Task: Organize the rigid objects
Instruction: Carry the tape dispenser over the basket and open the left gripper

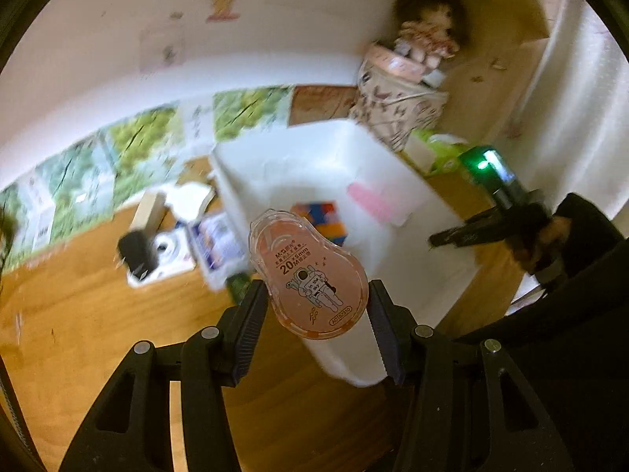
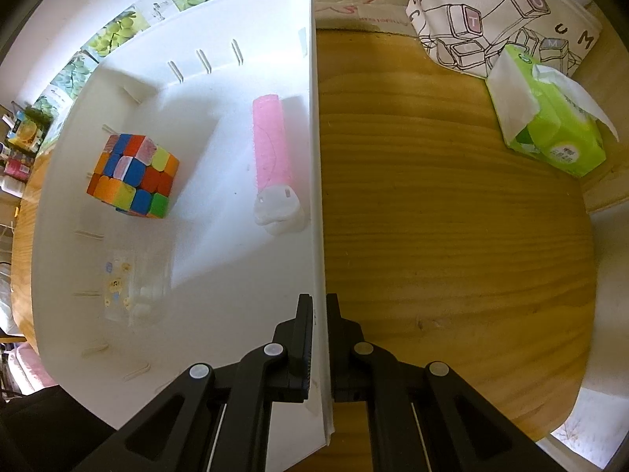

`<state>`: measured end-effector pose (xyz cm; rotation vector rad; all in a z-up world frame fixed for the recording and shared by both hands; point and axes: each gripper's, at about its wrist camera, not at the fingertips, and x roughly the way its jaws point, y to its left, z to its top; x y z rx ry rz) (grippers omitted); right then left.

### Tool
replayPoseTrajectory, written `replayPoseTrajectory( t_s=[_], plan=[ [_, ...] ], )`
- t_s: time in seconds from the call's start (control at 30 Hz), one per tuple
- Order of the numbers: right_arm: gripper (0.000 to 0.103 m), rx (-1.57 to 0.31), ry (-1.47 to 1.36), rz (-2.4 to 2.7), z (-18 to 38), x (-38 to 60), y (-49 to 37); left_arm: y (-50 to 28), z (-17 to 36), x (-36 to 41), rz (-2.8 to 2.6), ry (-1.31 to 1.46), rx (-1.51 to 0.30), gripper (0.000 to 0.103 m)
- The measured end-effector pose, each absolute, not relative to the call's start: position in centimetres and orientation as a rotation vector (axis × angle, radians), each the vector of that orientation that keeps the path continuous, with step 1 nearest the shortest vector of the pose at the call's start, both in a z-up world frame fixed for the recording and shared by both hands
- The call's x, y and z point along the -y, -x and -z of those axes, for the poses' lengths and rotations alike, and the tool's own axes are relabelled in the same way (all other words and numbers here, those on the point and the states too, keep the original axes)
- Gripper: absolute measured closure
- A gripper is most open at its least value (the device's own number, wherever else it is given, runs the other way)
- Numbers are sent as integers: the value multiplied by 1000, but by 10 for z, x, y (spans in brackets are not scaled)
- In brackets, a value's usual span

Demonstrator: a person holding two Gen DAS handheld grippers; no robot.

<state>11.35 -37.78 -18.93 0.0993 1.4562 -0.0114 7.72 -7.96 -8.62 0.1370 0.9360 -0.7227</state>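
Note:
My left gripper (image 1: pixel 318 295) is shut on an orange correction tape dispenser (image 1: pixel 308 277) with an astronaut print, held in the air above the wooden table, near the white bin (image 1: pixel 354 149). My right gripper (image 2: pixel 319 303) points straight down and is shut on the right wall of the white bin (image 2: pixel 316 157); in the left wrist view it (image 1: pixel 436 240) shows at the bin's right side, held by a hand in a dark sleeve. Inside the bin lie a colourful puzzle cube (image 2: pixel 131 175), a pink and white tube-shaped item (image 2: pixel 273 157) and a clear printed item (image 2: pixel 129 287).
A green tissue pack (image 2: pixel 550 126) and a printed cloth bag (image 2: pixel 507 11) sit right of the bin. Left of the bin lie a white device (image 1: pixel 165 251), a boxed item (image 1: pixel 216 240) and a book. A doll in a basket (image 1: pixel 401 90) stands at the back.

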Motion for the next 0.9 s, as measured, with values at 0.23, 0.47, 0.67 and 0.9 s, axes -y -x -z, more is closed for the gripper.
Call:
replayPoseTrajectory(
  t_s=[0.23,0.47,0.67,0.9],
  plan=[
    [97,-1449,-117,9,187,381,-113,-78,73,111,801,-169,-911,48],
    [97,-1444,-126,8,185,385,-112,-84,80,139,835,-188,-940,47],
    [97,-1442,-133,8,185,386,-110,-85,95,158,817,-225,-987,47],
    [97,-1447,-121,9,186,385,-112,-88,106,161,741,-255,-1010,34]
  ],
)
